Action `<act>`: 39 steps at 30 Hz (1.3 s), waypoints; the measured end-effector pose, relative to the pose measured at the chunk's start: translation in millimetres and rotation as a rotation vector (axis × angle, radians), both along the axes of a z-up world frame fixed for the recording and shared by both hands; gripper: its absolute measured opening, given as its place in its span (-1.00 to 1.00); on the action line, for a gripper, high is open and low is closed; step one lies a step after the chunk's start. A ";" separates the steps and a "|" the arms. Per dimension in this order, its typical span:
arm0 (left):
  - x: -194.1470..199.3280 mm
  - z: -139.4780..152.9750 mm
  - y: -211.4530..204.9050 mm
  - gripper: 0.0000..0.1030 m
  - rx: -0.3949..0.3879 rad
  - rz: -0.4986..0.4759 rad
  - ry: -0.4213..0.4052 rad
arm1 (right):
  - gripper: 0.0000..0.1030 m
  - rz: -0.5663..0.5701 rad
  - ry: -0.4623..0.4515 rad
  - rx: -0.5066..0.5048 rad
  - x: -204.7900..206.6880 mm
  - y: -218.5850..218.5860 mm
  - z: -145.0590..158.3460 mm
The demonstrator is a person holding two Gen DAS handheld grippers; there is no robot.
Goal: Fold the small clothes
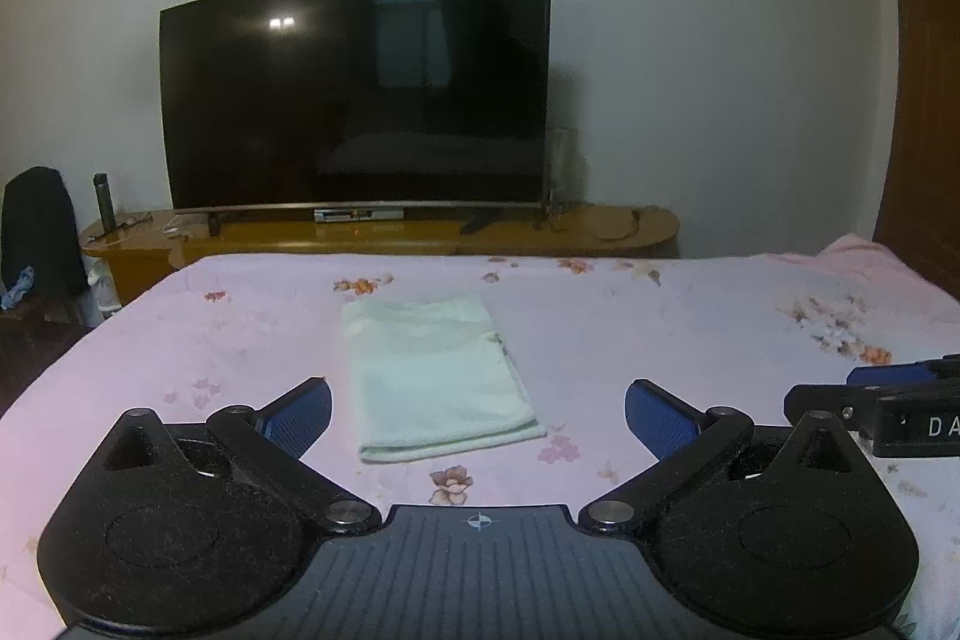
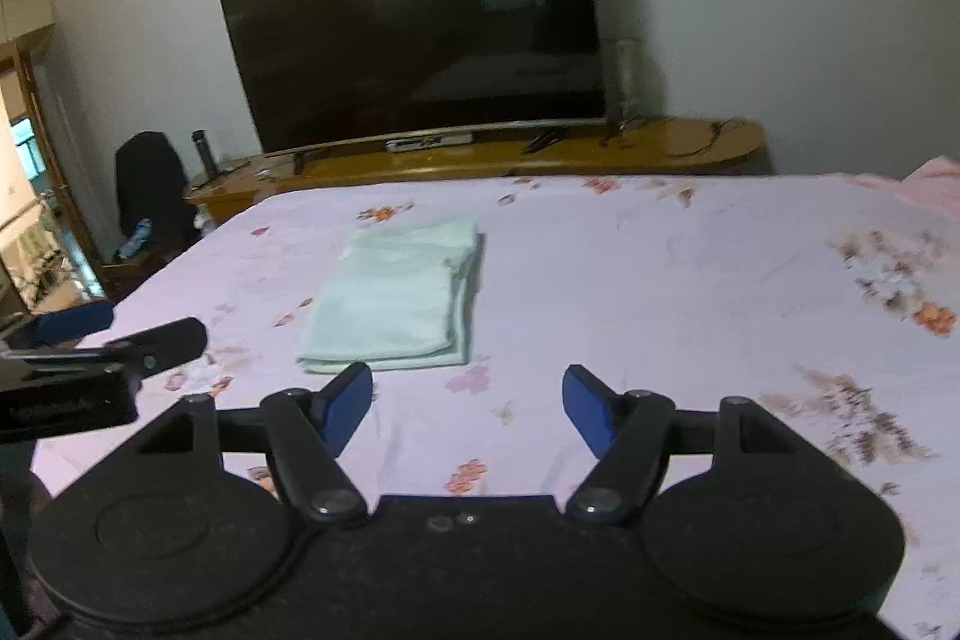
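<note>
A pale green cloth (image 1: 441, 376) lies folded into a neat rectangle on the pink floral bed sheet (image 1: 690, 340). It also shows in the right wrist view (image 2: 396, 295). My left gripper (image 1: 478, 415) is open and empty, its blue pads on either side of the cloth's near edge, held just short of it. My right gripper (image 2: 467, 409) is open and empty, to the right of the cloth's near corner. The right gripper shows at the right edge of the left wrist view (image 1: 882, 400); the left gripper shows at the left edge of the right wrist view (image 2: 90, 358).
A large black TV (image 1: 360, 88) stands on a low wooden cabinet (image 1: 384, 232) beyond the bed's far edge. A dark bottle (image 1: 103, 199) stands on the cabinet's left end. A dark chair with clothing (image 1: 36, 232) is at far left. A wooden door (image 1: 930, 100) is at right.
</note>
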State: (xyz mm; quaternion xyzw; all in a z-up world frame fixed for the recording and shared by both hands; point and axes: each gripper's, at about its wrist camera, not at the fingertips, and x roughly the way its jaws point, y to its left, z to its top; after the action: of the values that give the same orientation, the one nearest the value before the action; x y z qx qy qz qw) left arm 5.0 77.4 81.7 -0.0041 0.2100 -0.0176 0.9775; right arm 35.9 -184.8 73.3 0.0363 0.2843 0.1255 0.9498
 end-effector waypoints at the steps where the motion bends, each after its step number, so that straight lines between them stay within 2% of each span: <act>1: -0.8 0.6 -0.4 1.00 -0.007 -0.007 -0.004 | 0.35 -0.003 -0.009 -0.004 -2.0 -0.5 1.0; 15: -2.3 3.8 -15.1 1.00 -0.018 -0.066 -0.018 | 0.38 -0.054 -0.057 -0.039 -11.7 0.8 6.6; 39: 1.1 6.3 -10.8 1.00 -0.018 -0.048 -0.021 | 0.39 -0.028 -0.064 -0.051 -1.6 5.2 6.2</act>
State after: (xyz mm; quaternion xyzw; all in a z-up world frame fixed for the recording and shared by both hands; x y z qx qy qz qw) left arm 6.1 66.6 88.0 -0.0077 0.1995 -0.0430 0.9789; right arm 34.4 -179.6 79.5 0.0120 0.2565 0.1057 0.9607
